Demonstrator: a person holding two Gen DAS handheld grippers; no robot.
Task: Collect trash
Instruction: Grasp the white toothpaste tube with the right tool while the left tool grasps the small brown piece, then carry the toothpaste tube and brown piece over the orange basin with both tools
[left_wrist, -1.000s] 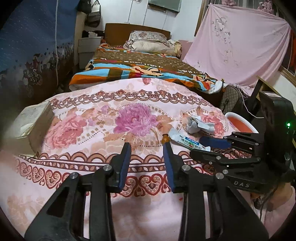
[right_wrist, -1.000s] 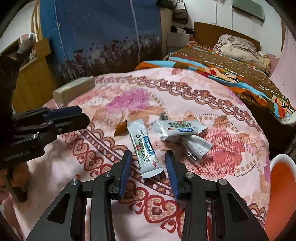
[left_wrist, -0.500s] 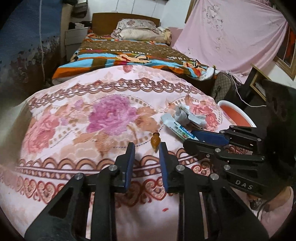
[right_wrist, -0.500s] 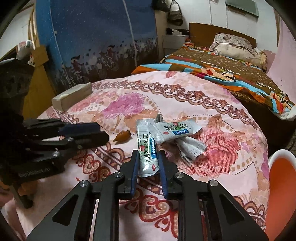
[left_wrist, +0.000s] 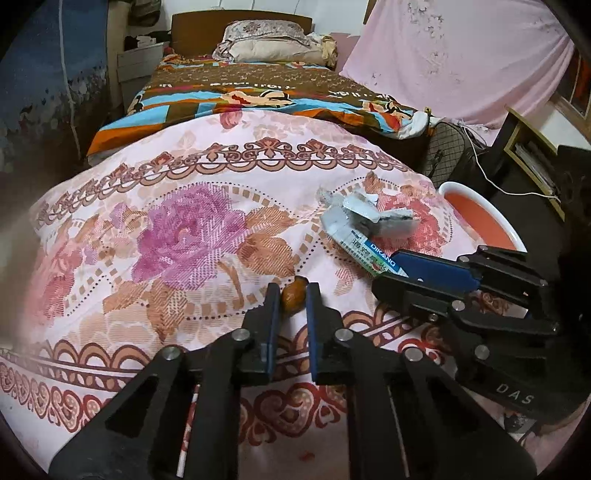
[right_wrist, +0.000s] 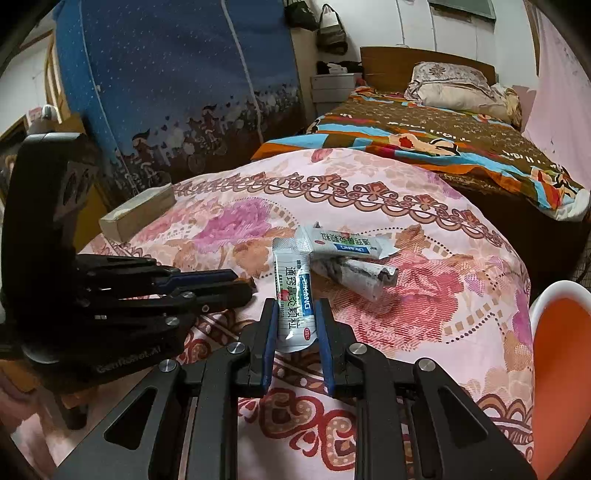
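Observation:
My left gripper is closed around a small orange-brown scrap lying on the floral pink tablecloth. My right gripper is shut on a white medicine sachet with green and blue print; the same sachet shows in the left wrist view. A second white sachet and a crumpled grey wrapper lie just beyond it. The right gripper shows at right in the left wrist view; the left gripper shows at left in the right wrist view.
An orange bin with a white rim stands beside the table at right, also in the left wrist view. A tan box lies at the table's far left. A bed stands behind the table.
Both grippers moved forward and closed: the left around the orange-brown scrap, the right onto the white sachet, which has slid slightly toward the other wrappers.

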